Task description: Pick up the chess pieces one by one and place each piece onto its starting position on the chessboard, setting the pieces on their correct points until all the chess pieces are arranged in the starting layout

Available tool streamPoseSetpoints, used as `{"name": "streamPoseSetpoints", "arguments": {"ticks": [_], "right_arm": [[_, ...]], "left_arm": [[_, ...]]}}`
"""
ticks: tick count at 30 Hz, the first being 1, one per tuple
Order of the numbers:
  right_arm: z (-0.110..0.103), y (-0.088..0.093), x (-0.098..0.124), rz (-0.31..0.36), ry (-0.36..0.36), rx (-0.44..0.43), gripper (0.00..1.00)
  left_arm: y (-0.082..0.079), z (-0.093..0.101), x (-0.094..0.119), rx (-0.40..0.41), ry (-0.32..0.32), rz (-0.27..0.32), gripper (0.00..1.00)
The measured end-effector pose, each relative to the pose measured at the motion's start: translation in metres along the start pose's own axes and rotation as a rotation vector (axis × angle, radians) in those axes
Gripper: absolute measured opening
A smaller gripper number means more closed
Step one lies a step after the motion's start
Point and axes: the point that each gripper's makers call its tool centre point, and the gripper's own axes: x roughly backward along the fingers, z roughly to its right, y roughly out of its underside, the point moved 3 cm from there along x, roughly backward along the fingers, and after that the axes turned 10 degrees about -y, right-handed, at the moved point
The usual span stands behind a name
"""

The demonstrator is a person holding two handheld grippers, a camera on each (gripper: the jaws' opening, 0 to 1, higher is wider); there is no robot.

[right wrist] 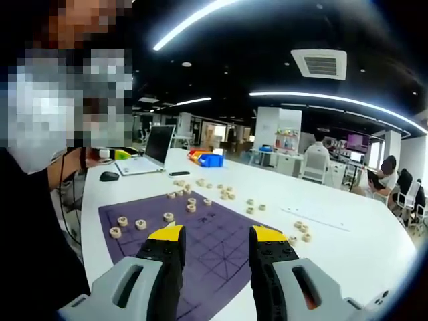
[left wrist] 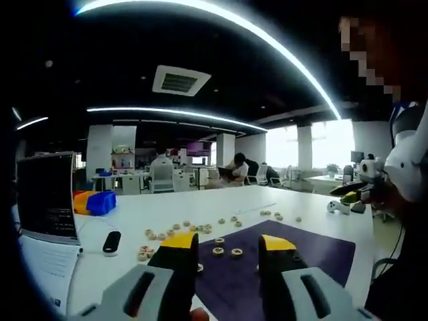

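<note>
Round wooden chess pieces (right wrist: 190, 206) lie scattered, some on the purple chessboard mat (right wrist: 214, 251) and most on the white table (right wrist: 348, 254) beyond its far edge; in the right gripper view three pieces sit in a row near the mat's left corner, and a few more rest off its right side. My right gripper (right wrist: 214, 242) hangs above the mat with its yellow-tipped jaws spread apart and nothing between them. In the left gripper view my left gripper (left wrist: 227, 246) likewise stands released over the mat (left wrist: 294, 257), with two pieces (left wrist: 227, 252) visible on the cloth between the jaws and a loose band of pieces across the table (left wrist: 200, 204) behind. Further out on the table are a laptop (left wrist: 45, 197), a black mouse (left wrist: 112, 241), and blue and orange bins (left wrist: 93, 202). The room is an open office with curved ceiling light strips (left wrist: 267, 47), a ceiling vent (left wrist: 179, 81), bright windows (left wrist: 311, 144), and seated people at distant desks.
</note>
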Motion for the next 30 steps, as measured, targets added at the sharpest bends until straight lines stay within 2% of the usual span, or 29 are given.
{"name": "streamPoseSetpoints", "arguments": {"ticks": [10, 30], "right_arm": [[0.0004, 0.0009, 0.0010, 0.004, 0.004, -0.004, 0.39], [0.0033, 0.0028, 0.0023, 0.002, 0.008, -0.005, 0.39]], "left_arm": [[-0.0018, 0.0049, -0.0050, -0.009, 0.016, -0.001, 0.37], [0.0004, 0.0035, -0.0095, 0.012, 0.002, -0.004, 0.37]]}}
